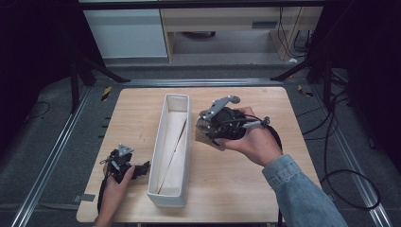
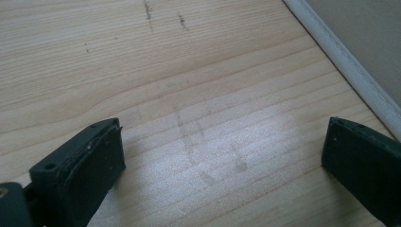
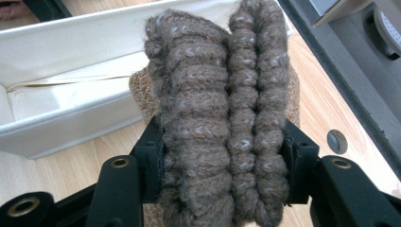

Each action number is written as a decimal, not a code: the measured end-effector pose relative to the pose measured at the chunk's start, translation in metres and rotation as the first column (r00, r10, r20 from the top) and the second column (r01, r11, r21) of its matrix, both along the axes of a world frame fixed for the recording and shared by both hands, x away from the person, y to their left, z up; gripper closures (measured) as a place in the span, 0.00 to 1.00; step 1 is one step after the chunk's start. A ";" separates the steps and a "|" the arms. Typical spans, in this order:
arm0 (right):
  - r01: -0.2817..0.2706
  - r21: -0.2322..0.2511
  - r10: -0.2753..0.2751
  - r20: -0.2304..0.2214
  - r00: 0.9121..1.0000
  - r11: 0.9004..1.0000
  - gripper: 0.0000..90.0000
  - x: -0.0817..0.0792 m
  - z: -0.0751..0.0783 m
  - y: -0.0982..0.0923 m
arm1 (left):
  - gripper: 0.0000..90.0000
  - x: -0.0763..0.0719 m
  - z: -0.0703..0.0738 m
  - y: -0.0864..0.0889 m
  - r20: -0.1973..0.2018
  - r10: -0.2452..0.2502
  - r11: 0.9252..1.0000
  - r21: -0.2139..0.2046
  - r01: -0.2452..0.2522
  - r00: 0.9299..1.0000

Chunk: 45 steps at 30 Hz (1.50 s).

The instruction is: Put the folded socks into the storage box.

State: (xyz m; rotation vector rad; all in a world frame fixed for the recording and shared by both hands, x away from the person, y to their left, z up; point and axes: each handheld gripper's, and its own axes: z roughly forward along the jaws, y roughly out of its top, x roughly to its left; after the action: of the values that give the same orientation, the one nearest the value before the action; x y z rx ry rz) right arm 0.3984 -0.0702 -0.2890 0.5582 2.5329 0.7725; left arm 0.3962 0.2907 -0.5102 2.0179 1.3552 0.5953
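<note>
While the left gripper [image 1: 124,166] rests wide open on the counter [image 1: 236,179], the right gripper [image 3: 222,156] clamps folded brown knitwear [image 3: 217,118] beside the white bin [image 1: 171,189].

Even overhead light brightens the desk [image 1: 236,179] while its surroundings fall dark, a soft sheen glares on the wood in the left gripper view, and near jaws blur.

A lab: black-curtained rig, floor rails [image 1: 52,156], cables [image 1: 352,184], wooden table [image 1: 236,189].
</note>
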 end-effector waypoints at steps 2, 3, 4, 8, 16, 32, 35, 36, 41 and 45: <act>-0.002 0.002 0.002 0.002 1.000 1.000 0.53 0.000 0.001 0.001 | 0.00 0.000 0.000 0.000 0.000 0.000 1.000 0.000 0.000 1.000; -0.008 0.002 0.008 0.001 1.000 1.000 0.53 0.000 0.003 0.003 | 0.00 0.000 0.000 0.000 0.000 0.000 1.000 0.000 0.000 1.000; -0.008 0.005 0.008 0.005 1.000 1.000 0.53 -0.001 0.003 0.004 | 0.00 0.000 0.000 0.000 0.000 0.000 1.000 0.000 0.000 1.000; -0.022 0.004 0.022 0.005 1.000 1.000 0.53 -0.001 0.005 0.008 | 0.00 0.000 0.000 0.000 0.001 0.000 1.000 0.001 0.000 1.000; -0.031 0.015 0.031 0.001 1.000 0.999 0.53 0.000 0.006 0.016 | 0.00 0.000 0.000 0.000 0.001 0.000 1.000 0.001 0.000 1.000; -0.067 0.029 0.067 0.000 0.998 0.997 0.53 -0.002 0.011 0.035 | 0.00 0.000 0.000 0.000 -0.001 0.000 1.000 0.002 0.000 1.000; -0.074 0.025 0.075 -0.003 0.997 0.997 0.53 -0.001 0.010 0.039 | 0.00 0.000 0.000 0.000 -0.001 0.000 1.000 0.001 0.000 1.000; -0.074 0.025 0.075 -0.003 0.997 0.997 0.53 -0.001 0.010 0.039 | 0.00 0.000 0.000 0.000 -0.001 0.000 1.000 0.001 0.000 1.000; -0.082 0.027 0.083 -0.011 0.997 0.996 0.53 -0.001 0.009 0.046 | 0.00 0.000 0.000 0.000 -0.001 0.000 1.000 0.002 0.000 1.000; -0.096 0.019 0.096 -0.012 0.995 0.995 0.53 -0.002 0.008 0.051 | 0.00 0.000 0.000 0.000 -0.001 -0.001 1.000 0.002 0.001 1.000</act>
State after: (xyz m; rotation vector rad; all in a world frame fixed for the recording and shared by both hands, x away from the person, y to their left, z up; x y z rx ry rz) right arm 0.3968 -0.0190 -0.2806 0.4514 2.5830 0.8298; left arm 0.3960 0.2907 -0.5101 2.0199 1.3549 0.5955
